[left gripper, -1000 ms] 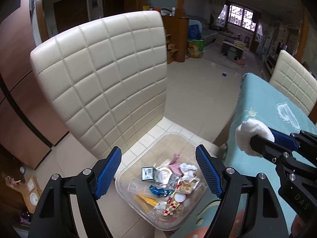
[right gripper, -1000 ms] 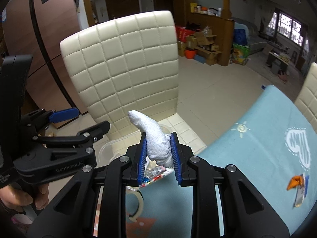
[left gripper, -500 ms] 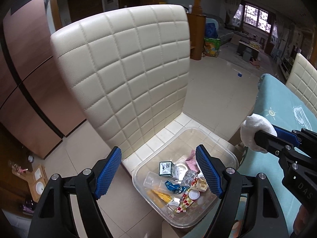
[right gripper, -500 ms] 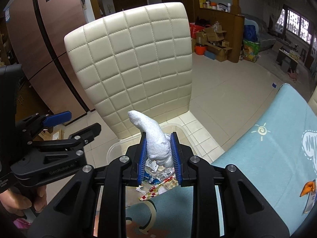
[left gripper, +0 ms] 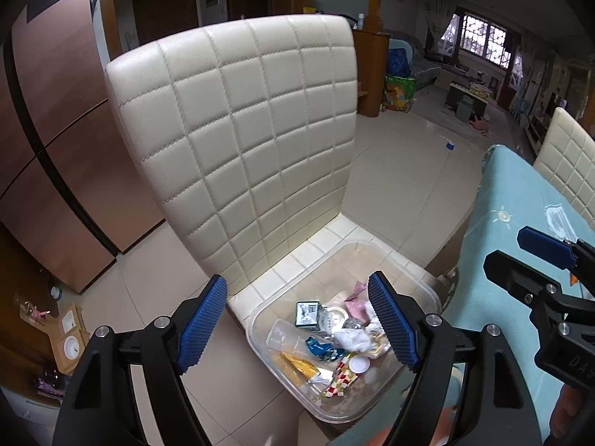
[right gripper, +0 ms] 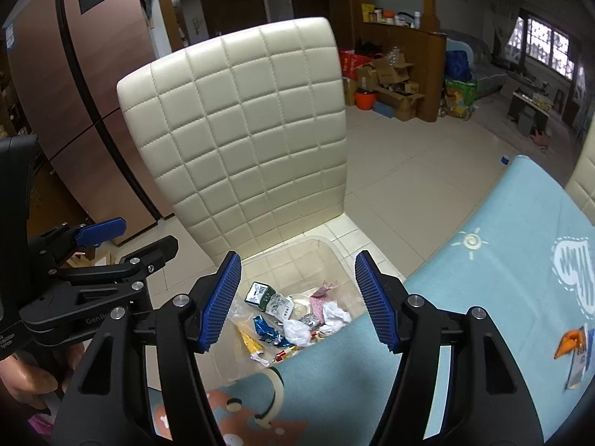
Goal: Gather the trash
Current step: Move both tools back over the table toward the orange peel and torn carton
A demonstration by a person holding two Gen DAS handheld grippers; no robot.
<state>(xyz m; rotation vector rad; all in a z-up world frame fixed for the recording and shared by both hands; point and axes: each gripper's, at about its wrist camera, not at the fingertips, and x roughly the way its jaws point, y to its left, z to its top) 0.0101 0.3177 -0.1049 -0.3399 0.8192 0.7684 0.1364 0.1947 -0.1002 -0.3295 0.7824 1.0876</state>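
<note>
Clear plastic forms the bin (left gripper: 336, 407) that sits on the seat of a cream quilted chair (left gripper: 241, 148), pushed up against the edge of a table under a light-blue tablecloth (right gripper: 483, 290). Inside the bin lies a heap of trash: a green-and-white carton (left gripper: 306, 314), a blue foil wrapper (left gripper: 321, 347), a yellow sachet (left gripper: 297, 366), a red-and-white checked wrapper (left gripper: 340, 379), a small white cap (left gripper: 359, 363), a pink scrap (left gripper: 357, 295) and a crumpled white tissue (left gripper: 351, 338) resting on top near the middle.

The right gripper (right gripper: 297, 299) hangs over the bin at the table edge. Its jaws have just been opening and now stand well apart, with nothing between the blue ribbed pads (right gripper: 219, 301); the white tissue shows below them among the other scraps. In the left wrist view this gripper enters from the right side, over the tablecloth.

The left gripper (left gripper: 297, 329) also points down at the bin, its 2 blue pads (left gripper: 202, 325) spread wide and gripping nothing. In the right wrist view it sits at the left, with a hand (right gripper: 26, 371) on its handle.

On the tablecloth, far to the right, an orange wrapper (right gripper: 569, 342) lies touching a pale packet (right gripper: 578, 366). A second cream chair (left gripper: 565, 163) stands behind the table.
</note>
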